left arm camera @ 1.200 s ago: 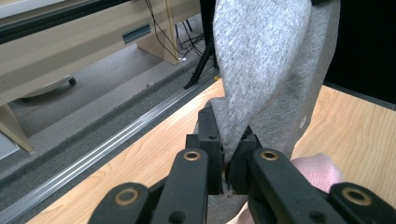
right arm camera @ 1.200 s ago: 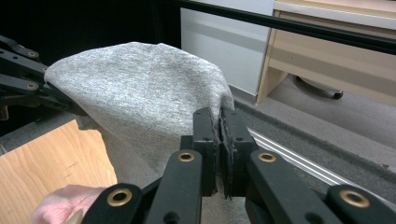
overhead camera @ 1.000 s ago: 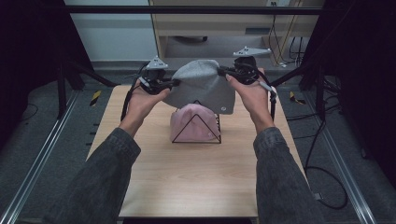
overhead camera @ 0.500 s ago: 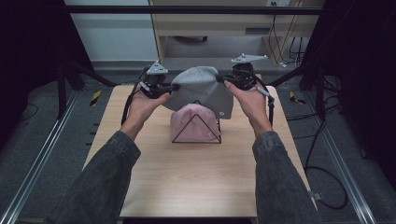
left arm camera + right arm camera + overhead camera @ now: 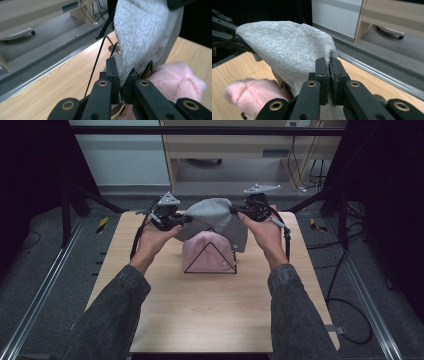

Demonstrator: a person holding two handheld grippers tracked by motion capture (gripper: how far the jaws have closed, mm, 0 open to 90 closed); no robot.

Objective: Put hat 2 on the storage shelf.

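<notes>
The left gripper [image 5: 186, 220] and right gripper [image 5: 234, 211] each pinch an edge of the grey beanie [image 5: 215, 217], stretching it open. Held spread above the pink beanie [image 5: 207, 255] on the wire stand [image 5: 210, 270], it is likely to be lowered over both.

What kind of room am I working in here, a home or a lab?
Most likely a lab recording station. The wooden table sits between metal floor rails, with dark curtains on both sides, loose cables on grey carpet, and a plain cabinet behind.

I see the grey hat [image 5: 215, 220] as a fine, matt knit cloth. At six o'clock beneath it, the pink hat [image 5: 207, 255] looks fluffy and fuzzy on a thin black wire stand [image 5: 210, 260]. The table [image 5: 210, 315] is smooth pale wood; my jaws look matt black plastic.
</notes>
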